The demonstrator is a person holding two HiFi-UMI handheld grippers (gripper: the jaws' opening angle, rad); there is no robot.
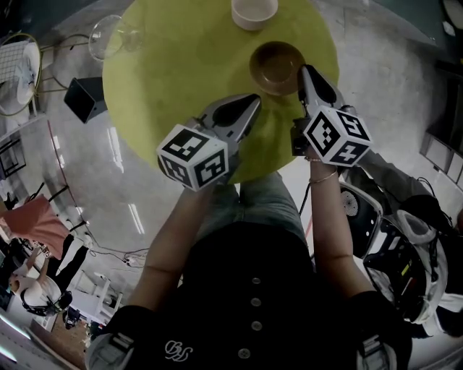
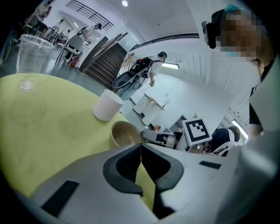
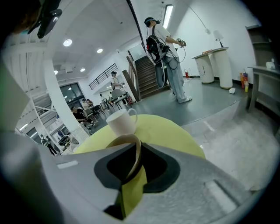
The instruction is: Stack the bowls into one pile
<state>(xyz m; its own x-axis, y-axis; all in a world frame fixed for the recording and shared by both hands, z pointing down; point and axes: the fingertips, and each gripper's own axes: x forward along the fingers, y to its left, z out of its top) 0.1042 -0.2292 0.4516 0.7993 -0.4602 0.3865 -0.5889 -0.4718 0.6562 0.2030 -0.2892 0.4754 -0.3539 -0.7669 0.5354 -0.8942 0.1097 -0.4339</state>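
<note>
— since a pile needs two things brought together, which way does the bowl lie from the right claw?
— at its 9 o'clock in the head view, and touching. the right claw's jaws are nearly together and pinch the bowl's rim on its 3 o'clock side. the right gripper view shows the thin brown wall running up between the pads.
— and the left claw?
— its jaws are fully together with nothing in them. it hangs at the bowl's 7 o'clock, near but apart, so the right claw is the nearer one and the one with the hold.
— where's the bowl on the table?
— toward the table's 3 o'clock edge, upright, mouth up. it's round, so there's no long axis to line up. only the rim matters. it looks to sit on the yellow-green top, though i can't tell whether its weight rests there.
— what would it go with?
— the white cup stands at the bowl's 11 o'clock, near the table's 12 o'clock edge, mouth up and apart from the bowl. my guess is that the coming move runs along that 11 o'clock line, bowl kept level. a one-sided rim pinch may let it tip.
— anything else?
— a clear cup at the table's 10 o'clock edge, well apart.
</note>
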